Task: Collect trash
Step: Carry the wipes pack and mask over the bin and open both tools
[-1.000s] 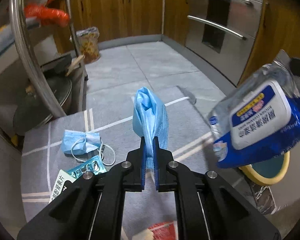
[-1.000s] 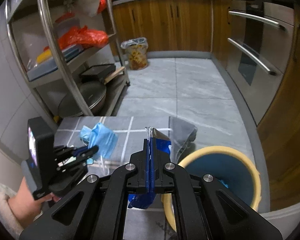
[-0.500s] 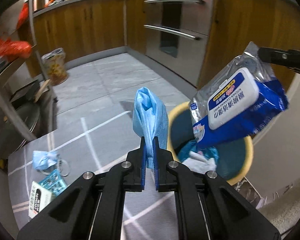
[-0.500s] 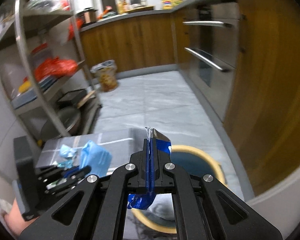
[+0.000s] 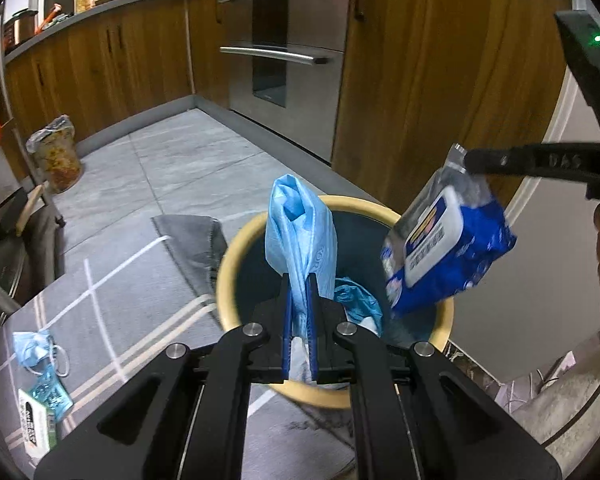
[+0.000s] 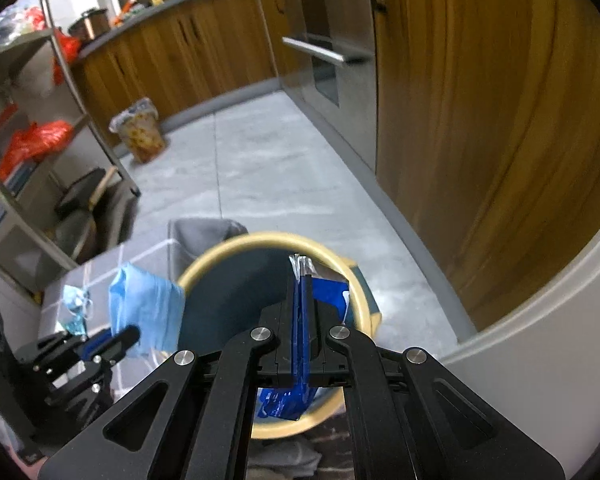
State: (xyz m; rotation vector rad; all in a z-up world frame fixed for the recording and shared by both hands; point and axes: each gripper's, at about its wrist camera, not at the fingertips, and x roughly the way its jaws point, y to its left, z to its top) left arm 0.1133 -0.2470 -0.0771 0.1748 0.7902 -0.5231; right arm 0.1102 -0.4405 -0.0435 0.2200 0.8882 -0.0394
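Both grippers now over the yellow-rimmed round bin [image 5: 236, 268], previously short of it. Crumpled mask and blister pack [image 5: 40, 364] left on the grey mat. Left gripper [image 5: 300, 308] fingers pinching light-blue face mask [image 5: 300, 236]; right gripper [image 6: 300, 312] fingers clamping blue wet-wipes pack [image 5: 444, 248] above the rim.

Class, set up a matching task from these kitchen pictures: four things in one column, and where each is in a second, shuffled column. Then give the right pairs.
Things
1. folded blue face mask
2. blue wet-wipes pack
3. crumpled face mask
4. yellow-rimmed bin

Places
A. lying on the grey mat
B. held in the right gripper
C. standing below both grippers
D. held in the left gripper

Pairs: 1-D, 2-B, 3-A, 4-C
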